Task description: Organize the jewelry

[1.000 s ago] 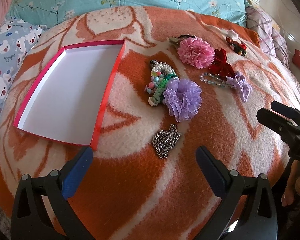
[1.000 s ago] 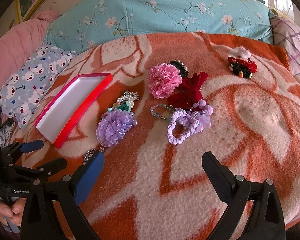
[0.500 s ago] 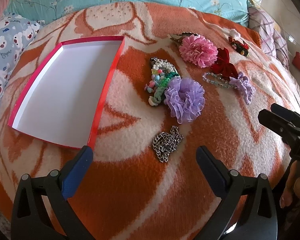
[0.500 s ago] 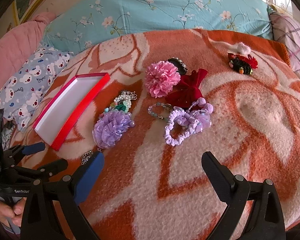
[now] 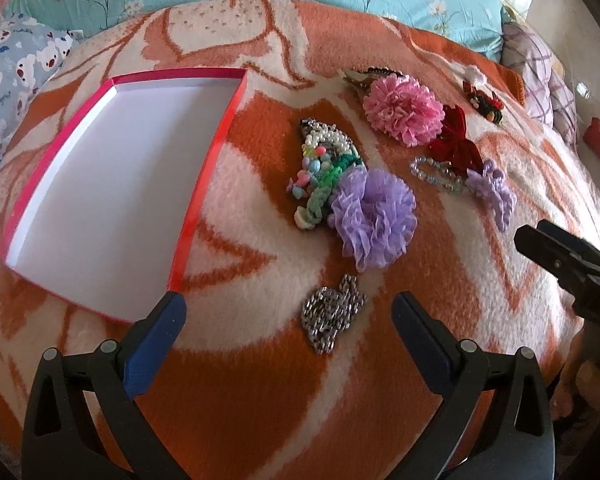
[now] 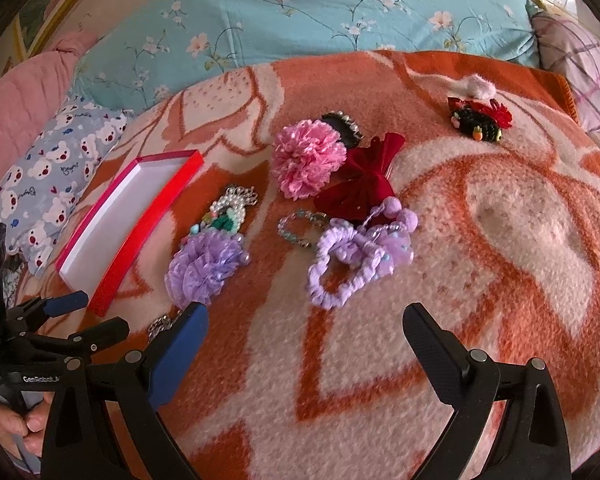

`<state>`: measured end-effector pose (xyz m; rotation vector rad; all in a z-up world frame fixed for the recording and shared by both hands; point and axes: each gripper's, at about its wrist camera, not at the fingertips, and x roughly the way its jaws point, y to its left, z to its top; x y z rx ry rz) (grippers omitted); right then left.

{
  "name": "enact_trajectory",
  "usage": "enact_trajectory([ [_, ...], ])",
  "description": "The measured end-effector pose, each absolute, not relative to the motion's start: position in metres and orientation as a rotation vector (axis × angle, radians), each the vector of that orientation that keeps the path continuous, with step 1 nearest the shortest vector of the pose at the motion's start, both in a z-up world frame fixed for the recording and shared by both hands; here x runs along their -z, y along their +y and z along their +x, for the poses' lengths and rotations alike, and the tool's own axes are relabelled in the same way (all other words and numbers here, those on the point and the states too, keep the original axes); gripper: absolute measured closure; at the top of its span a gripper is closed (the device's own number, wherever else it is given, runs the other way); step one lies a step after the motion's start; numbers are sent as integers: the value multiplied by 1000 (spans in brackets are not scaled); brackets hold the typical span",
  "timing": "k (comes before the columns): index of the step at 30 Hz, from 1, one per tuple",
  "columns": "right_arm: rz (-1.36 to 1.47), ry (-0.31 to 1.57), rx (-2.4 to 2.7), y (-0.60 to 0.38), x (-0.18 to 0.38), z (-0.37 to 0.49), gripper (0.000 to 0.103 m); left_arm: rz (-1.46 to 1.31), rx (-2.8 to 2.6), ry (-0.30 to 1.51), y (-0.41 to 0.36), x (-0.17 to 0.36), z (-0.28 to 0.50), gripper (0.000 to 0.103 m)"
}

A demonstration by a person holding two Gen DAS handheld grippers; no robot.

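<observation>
Left gripper (image 5: 288, 312) released, jaws spread wide, holding nothing. Hovers low over the bed blanket (image 5: 260, 400). Silver chain (image 5: 332, 314) lies bunched directly between its fingertips, just ahead; the heap's long axis runs roughly away from the gripper.

Red box (image 5: 204, 184), white inside, sits ahead-left of the left gripper. Near corner is just beside the left finger. Long axis runs away from the gripper, leaning slightly right.

Ahead of the chain: purple flower clip (image 5: 374, 218), and touching its left side a bead pile (image 5: 320, 168) strung out away from the gripper. Farther ahead-right: pink flower clip (image 5: 404, 112), red bow (image 5: 454, 144), clear bead bracelet (image 5: 436, 174), purple scrunchie (image 5: 494, 190). Farthest right, well apart from the rest: small red-and-black clip (image 5: 486, 102).

Right gripper (image 6: 304, 328) also released, empty. Purple scrunchie (image 6: 352, 264) is just ahead of it, between the finger lines. Left gripper (image 6: 80, 316) shows at its far left.

Surface: orange-and-cream patterned blanket on a bed. Teal floral bedding (image 6: 320, 16) at the far side, bear-print pillow (image 6: 52, 180) far left, plaid pillow (image 6: 580, 68) far right.
</observation>
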<state>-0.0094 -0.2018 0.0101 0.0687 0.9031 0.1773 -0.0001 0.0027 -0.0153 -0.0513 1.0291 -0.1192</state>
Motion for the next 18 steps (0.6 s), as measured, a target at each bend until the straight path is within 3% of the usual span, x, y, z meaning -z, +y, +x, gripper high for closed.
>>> enact_trajectory([
  [12,179,947,-133,-223,9,28,29,-133,236,1031,-24,21,50,6],
  [15,196,952,-132,-227,15,33,43,-137,265,1065,-33,33,60,24],
  [17,203,953,-134,-228,16,35,59,-135,285,1091,-37,41,63,60],
  [18,202,953,-137,-229,17,35,62,-139,299,1105,-38,45,65,68],
])
